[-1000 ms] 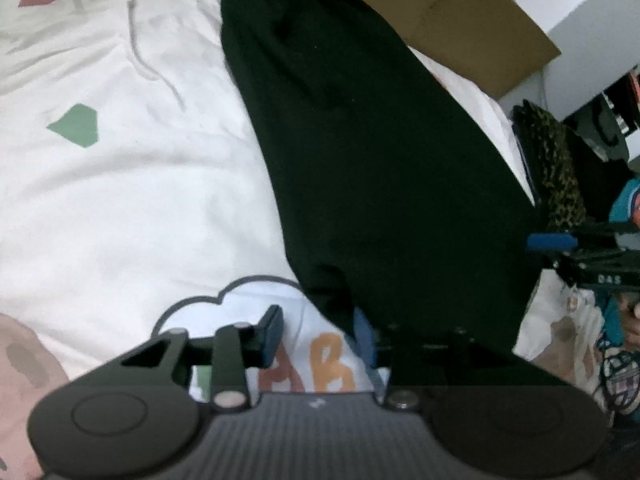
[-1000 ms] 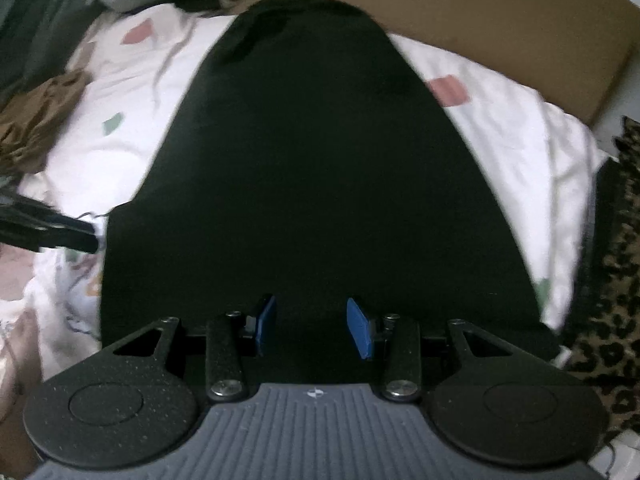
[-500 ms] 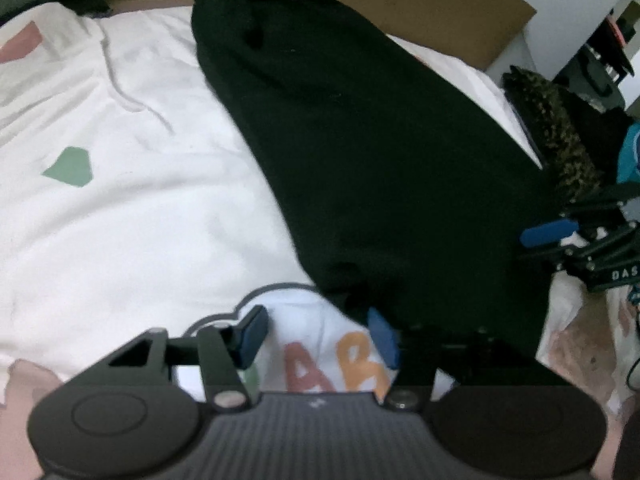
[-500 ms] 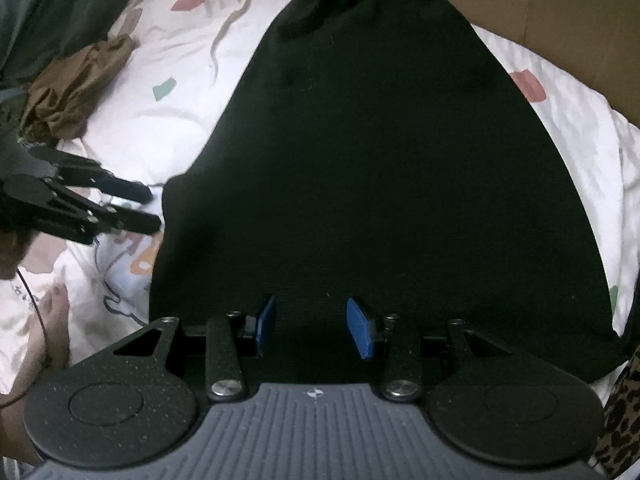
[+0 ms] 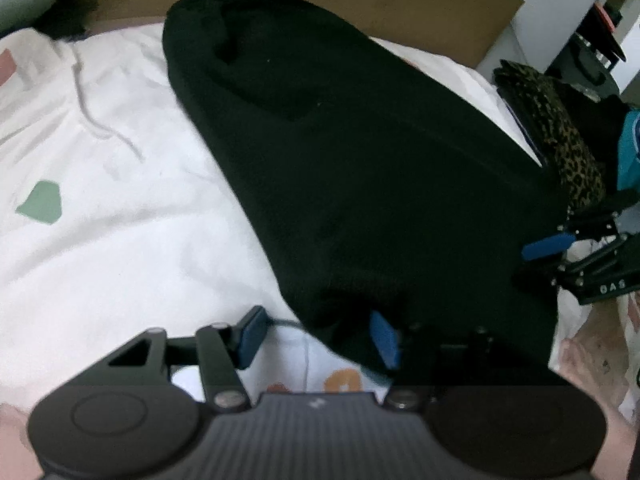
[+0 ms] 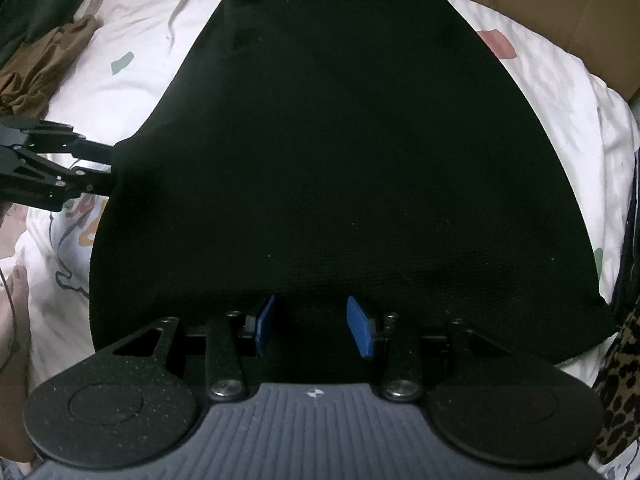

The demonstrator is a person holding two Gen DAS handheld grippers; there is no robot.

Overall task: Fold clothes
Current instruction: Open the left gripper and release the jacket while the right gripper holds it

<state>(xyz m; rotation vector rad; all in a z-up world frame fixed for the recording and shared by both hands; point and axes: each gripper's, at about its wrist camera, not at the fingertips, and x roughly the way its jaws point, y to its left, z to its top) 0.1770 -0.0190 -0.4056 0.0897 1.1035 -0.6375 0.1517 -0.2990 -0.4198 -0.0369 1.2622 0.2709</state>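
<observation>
A black garment (image 6: 340,152) lies flat on the white printed bed sheet (image 5: 120,240), narrow end far, wide hem near. My right gripper (image 6: 313,326) hovers low over the middle of the near hem, jaws apart, pads on either side of dark cloth without pressing it. My left gripper (image 5: 318,336) stands open at the garment's (image 5: 360,160) near left corner: its right finger is over the black cloth, its left finger over the sheet. In the right wrist view the left gripper (image 6: 106,168) reaches the garment's left edge. The right gripper's blue pad (image 5: 548,248) shows at the hem's right.
Brown cardboard (image 5: 420,4) stands along the far side of the bed. A leopard-print cloth (image 5: 560,132) lies to the right, a brown garment (image 6: 44,68) to the left. A person's hand (image 5: 592,356) shows beside the left gripper.
The left gripper has rolled and slid in toward the garment's near left corner. The right gripper has sunk closer to the hem. Neither pair of jaws has changed its gap.
</observation>
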